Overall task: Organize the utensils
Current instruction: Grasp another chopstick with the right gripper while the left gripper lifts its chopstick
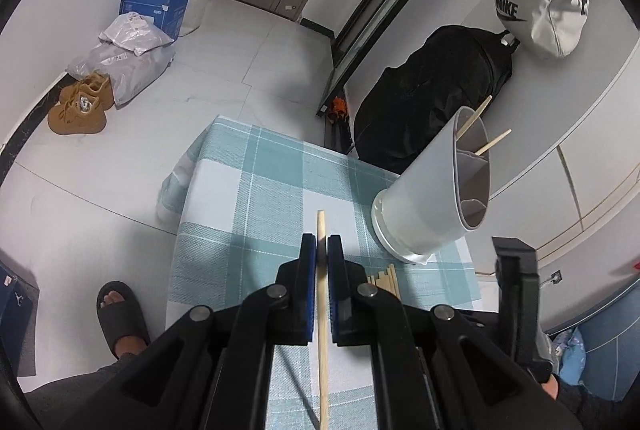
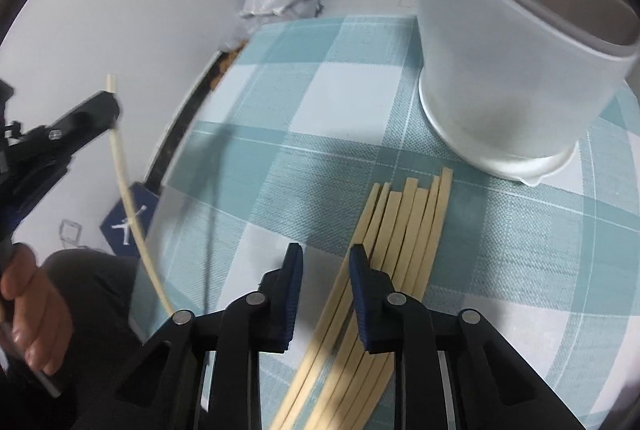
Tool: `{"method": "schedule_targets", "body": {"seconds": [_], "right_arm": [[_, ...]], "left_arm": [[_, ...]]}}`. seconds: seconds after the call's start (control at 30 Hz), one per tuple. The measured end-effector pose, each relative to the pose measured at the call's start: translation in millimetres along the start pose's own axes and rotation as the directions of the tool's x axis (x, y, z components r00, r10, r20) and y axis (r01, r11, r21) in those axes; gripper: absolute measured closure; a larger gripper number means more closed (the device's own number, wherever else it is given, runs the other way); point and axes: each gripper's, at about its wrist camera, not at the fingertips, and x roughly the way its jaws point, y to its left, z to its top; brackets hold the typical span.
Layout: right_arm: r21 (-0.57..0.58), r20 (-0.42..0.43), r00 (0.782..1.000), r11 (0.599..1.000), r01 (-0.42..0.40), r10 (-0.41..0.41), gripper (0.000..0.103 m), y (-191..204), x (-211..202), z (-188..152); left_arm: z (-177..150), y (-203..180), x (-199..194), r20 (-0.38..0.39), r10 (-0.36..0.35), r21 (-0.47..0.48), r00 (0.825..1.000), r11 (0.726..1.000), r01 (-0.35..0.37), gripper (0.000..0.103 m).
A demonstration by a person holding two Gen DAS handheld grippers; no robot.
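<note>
The left gripper (image 1: 321, 250) is clamped on one chopstick (image 1: 322, 310), whose long axis runs 12 to 6 o'clock between the jaws. The holder (image 1: 436, 198) stands at 2 o'clock from it on the tablecloth (image 1: 248, 190). The right gripper (image 2: 326, 262) has jaws narrowly apart over the chopstick pile (image 2: 400, 230); whether they grip cannot be told.

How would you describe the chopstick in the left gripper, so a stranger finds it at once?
Start at the checked tablecloth with the white holder. Left of the chopstick pile, the left gripper clamps one chopstick. It alone is lifted off the cloth.
</note>
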Motion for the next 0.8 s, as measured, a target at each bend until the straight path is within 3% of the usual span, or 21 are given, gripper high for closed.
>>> {"method": "schedule_targets", "body": {"seconds": [0.4, 0.6, 0.7, 0.8], "right_arm": [[-0.037, -0.053, 0.985, 0.986, 0.163, -0.165, 0.083, 12, 14, 22], [-0.048, -0.071, 0.982, 0.984, 0.174, -0.177, 0.083, 13, 20, 26], [-0.085, -0.064, 0.973, 0.972, 0.218, -0.223, 0.083, 21, 24, 25], [-0.116, -0.037, 0.962, 0.957, 0.265, -0.271, 0.096, 35, 27, 21]], "left_arm": [[3, 2, -9, 0.011, -0.033, 0.006, 0.999, 0.999, 0.033, 0.102], [1, 4, -10, 0.012, -0.032, 0.007, 0.999, 0.999, 0.032, 0.102], [1, 3, -11, 0.016, -0.025, 0.015, 1.0, 1.0, 0.025, 0.102], [0, 0, -11, 0.018, -0.013, 0.036, 1.0, 0.999, 0.013, 0.102]]}}
